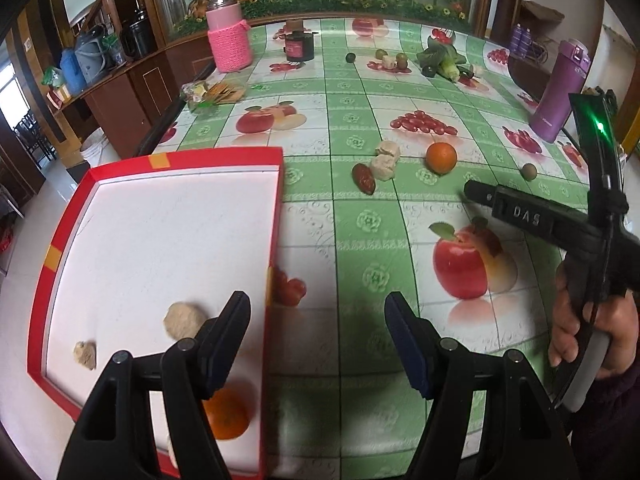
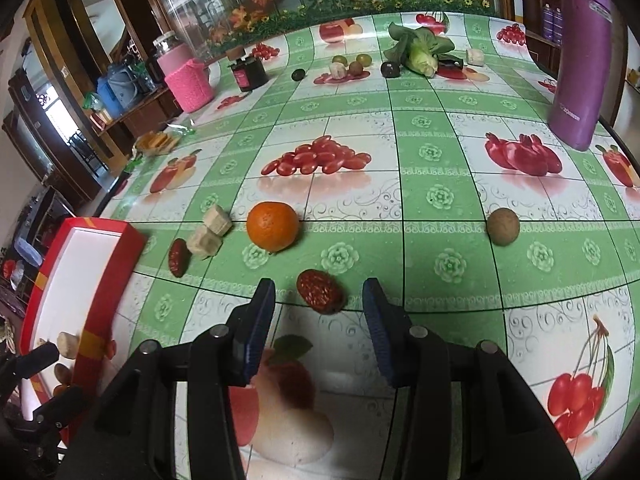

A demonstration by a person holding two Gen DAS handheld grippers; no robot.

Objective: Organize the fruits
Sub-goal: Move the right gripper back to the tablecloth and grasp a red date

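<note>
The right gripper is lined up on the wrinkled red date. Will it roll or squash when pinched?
The wrinkled red date looks oblong, so it probably rolls little. Its shrivelled skin suggests some give; the open right gripper likely dents it slightly, and it seems light.

The tablecloth [image 2: 440, 152] is green-white checked with red fruit prints; the tray [image 1: 60, 240] is red with white inside; the orange [image 2: 273, 226] is orange.

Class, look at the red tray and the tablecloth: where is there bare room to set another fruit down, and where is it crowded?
Free: the red tray's white floor beyond the beige pieces; the cloth between orange and brown fruit. Crowded: beside the cubes and date.
</note>
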